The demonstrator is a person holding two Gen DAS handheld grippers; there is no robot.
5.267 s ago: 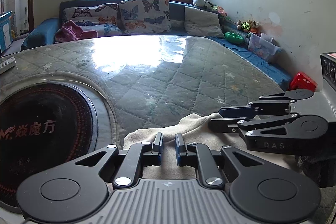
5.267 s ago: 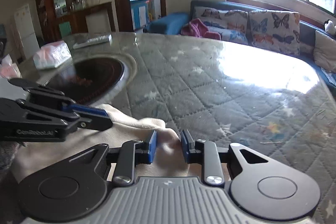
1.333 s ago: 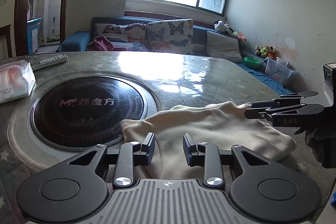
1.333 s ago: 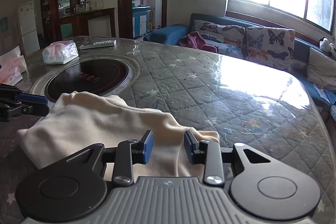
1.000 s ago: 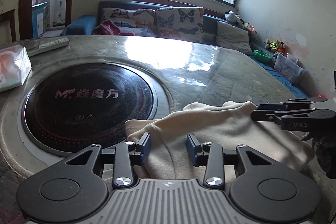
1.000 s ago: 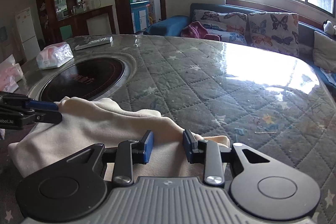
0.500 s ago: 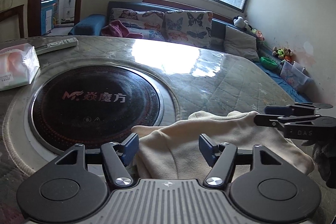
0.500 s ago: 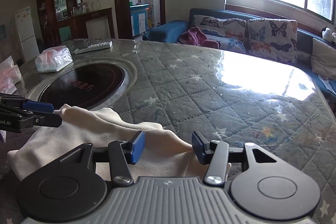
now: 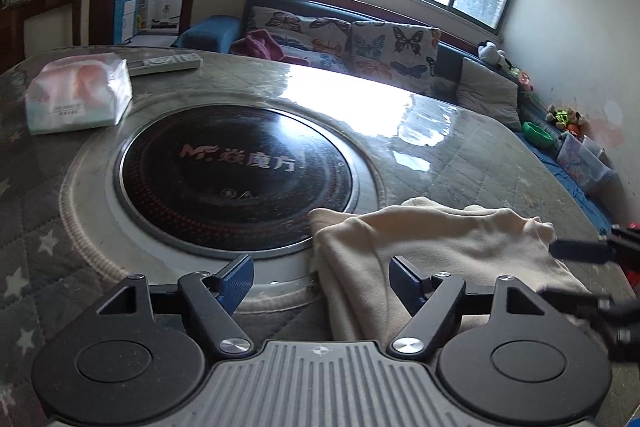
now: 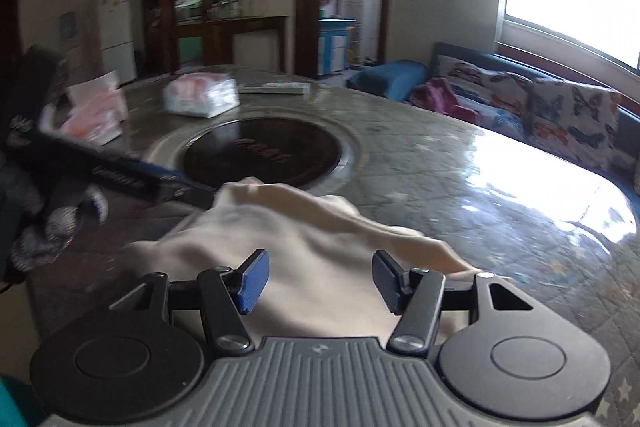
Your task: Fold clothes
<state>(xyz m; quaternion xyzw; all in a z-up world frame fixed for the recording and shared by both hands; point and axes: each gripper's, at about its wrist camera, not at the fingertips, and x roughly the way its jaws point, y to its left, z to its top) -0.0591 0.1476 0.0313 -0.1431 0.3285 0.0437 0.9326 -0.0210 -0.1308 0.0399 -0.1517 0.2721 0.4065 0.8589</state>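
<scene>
A cream garment [image 9: 440,247] lies bunched and folded on the quilted table, just right of the round black cooktop [image 9: 236,179]. My left gripper [image 9: 322,281] hangs over its left end. Its jaws are opening, and the blue pads stand wide apart without pressing on the cloth between them. In the right wrist view the same garment [image 10: 312,227] spreads out under my right gripper [image 10: 320,281]. Those jaws are also opening, clear of the fabric. Each gripper shows in the other's view: the right gripper's finger [image 9: 580,253] at the right edge, the left gripper [image 10: 120,179], blurred, by the garment's far corner.
A tissue pack [image 9: 76,99] and a remote [image 9: 164,63] lie beyond the cooktop, and a pink pack [image 10: 96,115] sits further left. A sofa with butterfly cushions [image 9: 352,39] runs behind the table. A gloved hand [image 10: 60,223] holds the left gripper.
Both grippers' jaws have spread wide and let go of the garment, which now rests on the table. The right gripper has drawn back and its view has swung left.
</scene>
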